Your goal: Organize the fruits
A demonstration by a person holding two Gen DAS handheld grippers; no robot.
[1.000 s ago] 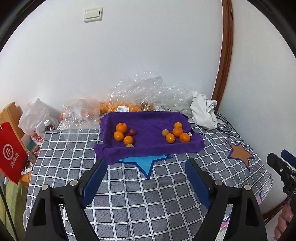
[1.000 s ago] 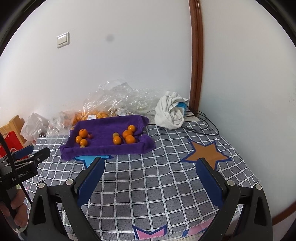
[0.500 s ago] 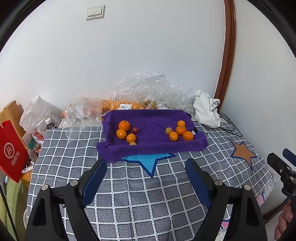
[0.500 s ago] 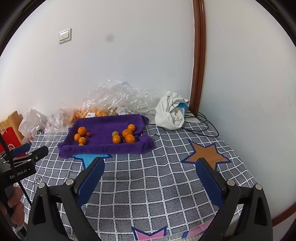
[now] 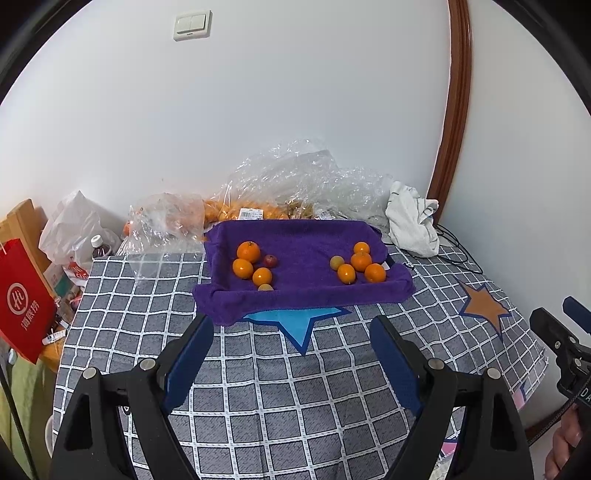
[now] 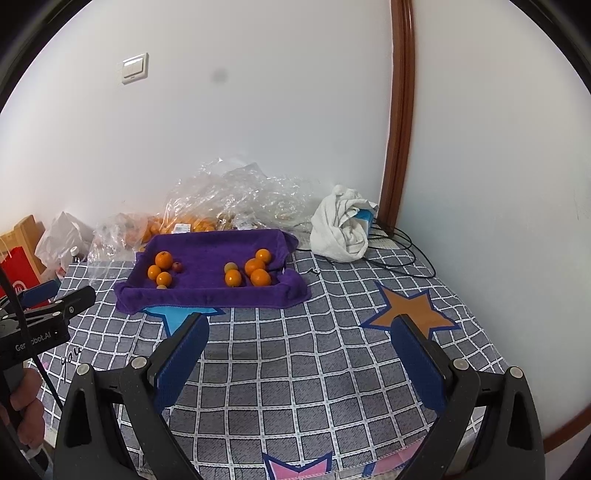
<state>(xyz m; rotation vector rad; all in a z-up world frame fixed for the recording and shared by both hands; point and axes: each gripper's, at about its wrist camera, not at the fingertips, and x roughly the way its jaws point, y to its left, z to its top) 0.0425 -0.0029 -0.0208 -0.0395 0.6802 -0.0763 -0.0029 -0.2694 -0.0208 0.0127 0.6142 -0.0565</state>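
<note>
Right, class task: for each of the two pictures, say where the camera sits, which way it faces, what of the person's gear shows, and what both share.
Left wrist: on the left claw, facing the purple towel tray of oranges; right claw at its right edge.
Right wrist: on the right claw, facing the same tray from further right; left claw and hand at left.
Shared: tray, checked tablecloth, white cloth, plastic bags.

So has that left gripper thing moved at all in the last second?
Yes. The wall switch and purple tray have slid right and down in the left gripper view, so it swung left and tilted up.
</note>
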